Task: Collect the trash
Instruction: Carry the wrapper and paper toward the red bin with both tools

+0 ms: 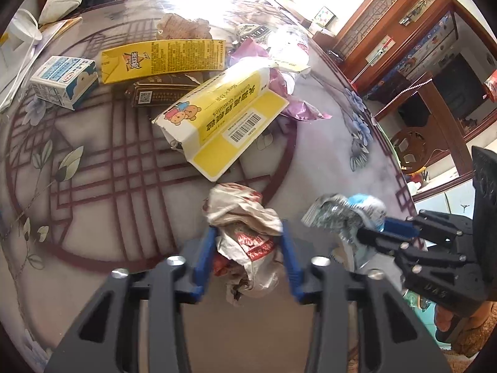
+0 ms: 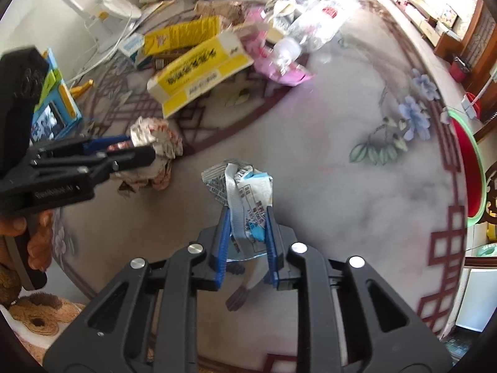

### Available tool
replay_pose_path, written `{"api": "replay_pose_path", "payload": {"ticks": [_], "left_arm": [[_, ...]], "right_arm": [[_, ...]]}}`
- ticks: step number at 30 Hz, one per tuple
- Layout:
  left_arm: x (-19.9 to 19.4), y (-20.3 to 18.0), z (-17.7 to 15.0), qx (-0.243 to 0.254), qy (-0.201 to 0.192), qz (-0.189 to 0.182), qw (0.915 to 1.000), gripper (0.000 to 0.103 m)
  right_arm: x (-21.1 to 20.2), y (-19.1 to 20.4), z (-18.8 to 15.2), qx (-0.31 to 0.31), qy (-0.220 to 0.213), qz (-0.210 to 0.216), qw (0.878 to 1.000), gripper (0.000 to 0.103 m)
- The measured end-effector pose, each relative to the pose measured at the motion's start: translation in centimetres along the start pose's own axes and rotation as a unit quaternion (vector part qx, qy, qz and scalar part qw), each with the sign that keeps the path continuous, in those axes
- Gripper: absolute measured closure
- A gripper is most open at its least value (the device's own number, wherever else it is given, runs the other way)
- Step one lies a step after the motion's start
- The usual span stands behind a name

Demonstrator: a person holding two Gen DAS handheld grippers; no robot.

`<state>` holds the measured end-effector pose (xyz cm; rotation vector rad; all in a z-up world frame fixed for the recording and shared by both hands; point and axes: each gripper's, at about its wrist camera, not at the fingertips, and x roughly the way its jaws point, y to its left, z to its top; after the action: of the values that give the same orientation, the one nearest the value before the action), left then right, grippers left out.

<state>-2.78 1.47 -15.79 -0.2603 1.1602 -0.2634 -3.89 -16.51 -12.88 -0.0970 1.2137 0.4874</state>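
My left gripper is shut on a crumpled beige and red paper wrapper, held just above the round patterned table. My right gripper is shut on a crumpled silver and blue foil wrapper. The right gripper shows in the left wrist view with its wrapper; the left gripper shows in the right wrist view with its wrapper. Farther back lies a trash pile: a torn yellow and white box, a yellow carton, a blue and white carton.
A purple wrapper, a crushed clear plastic bottle and brown paper lie in the pile. A white desk lamp stands at the far left. A red bin with a green rim sits beyond the table's right edge.
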Motion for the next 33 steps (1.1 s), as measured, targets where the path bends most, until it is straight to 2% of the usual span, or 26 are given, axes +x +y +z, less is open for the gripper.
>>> {"api": "replay_pose_path", "payload": {"ticks": [4, 10, 16, 33], "left_arm": [[-0.5, -0.6, 0.3, 0.006, -0.014, 0.004, 0.9999, 0.076], [-1.3, -2.0, 1.1, 0.019, -0.024, -0.019, 0.9994, 0.076], [-1.6, -3.2, 1.7, 0.026, -0.033, -0.029, 0.9987, 0.076], [0.0, -6.2, 3.4, 0.045, -0.024, -0.039, 0.998, 0.076]], "right_arm": [[-1.6, -1.4, 0.5, 0.032, -0.038, -0.007, 0.999, 0.082], [-3.2, -3.8, 1.0, 0.071, -0.075, -0.008, 0.995, 0.082], [-3.8, -4.7, 1.2, 0.084, -0.085, -0.009, 0.993, 0.082], [-4.9, -7.8, 0.9, 0.11, -0.095, -0.003, 0.989, 0.081]]}}
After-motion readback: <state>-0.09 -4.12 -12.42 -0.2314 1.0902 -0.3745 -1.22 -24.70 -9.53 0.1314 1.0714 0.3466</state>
